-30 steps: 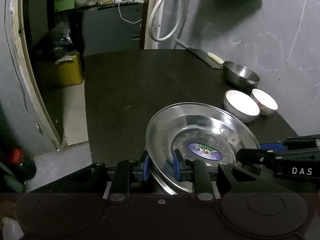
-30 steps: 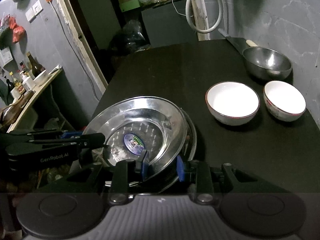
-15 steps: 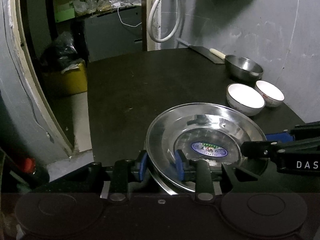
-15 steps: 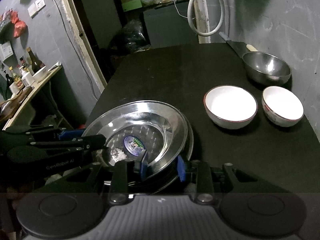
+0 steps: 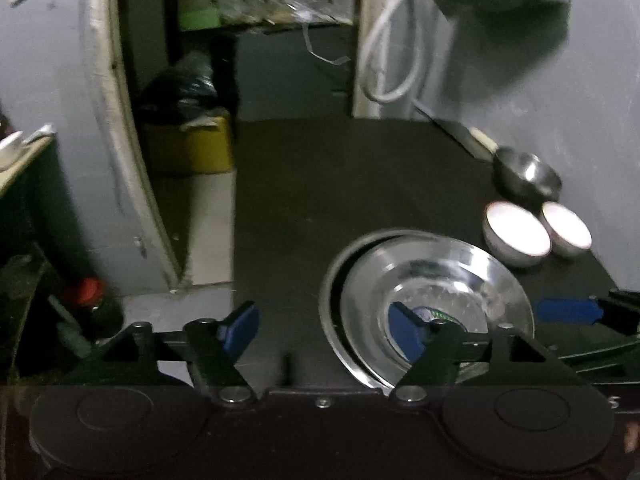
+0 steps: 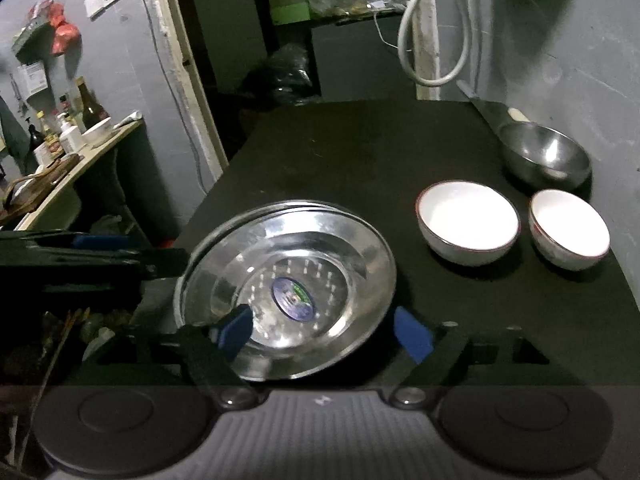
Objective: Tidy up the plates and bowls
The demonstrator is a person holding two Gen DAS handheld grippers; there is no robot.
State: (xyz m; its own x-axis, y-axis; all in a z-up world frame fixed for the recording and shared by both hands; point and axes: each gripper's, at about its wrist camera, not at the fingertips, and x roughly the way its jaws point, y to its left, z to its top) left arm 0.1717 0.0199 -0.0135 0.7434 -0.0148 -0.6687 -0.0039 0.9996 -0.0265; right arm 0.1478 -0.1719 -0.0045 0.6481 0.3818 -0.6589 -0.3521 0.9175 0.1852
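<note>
A shiny steel plate (image 5: 436, 280) (image 6: 288, 276) with a blue sticker lies nested on another steel plate at the near edge of the black table (image 5: 320, 184). My left gripper (image 5: 322, 332) is at the stack's left rim. Its jaws are opening; the rim sits between the blue pads, untouched. My right gripper (image 6: 324, 332) straddles the stack's near right rim. Its jaws are also opening and the pads are off the plate. Each gripper shows in the other's view, the right gripper (image 5: 568, 312) and the left gripper (image 6: 100, 256). Two white bowls (image 6: 468, 220) (image 6: 568, 228) and a steel bowl (image 6: 544, 156) stand at the right.
A knife (image 5: 476, 140) lies by the right wall behind the steel bowl. A white hose (image 6: 432, 40) hangs on the wall. Left of the table are a doorway, a yellow bin (image 5: 188, 148), a red-capped bottle (image 5: 88, 300) and a side counter (image 6: 60, 160) with bottles.
Both grippers have let go of the top plate's rim and spread wide. The plate now rests on the plate below. The left gripper has drawn back and up, leftward.
</note>
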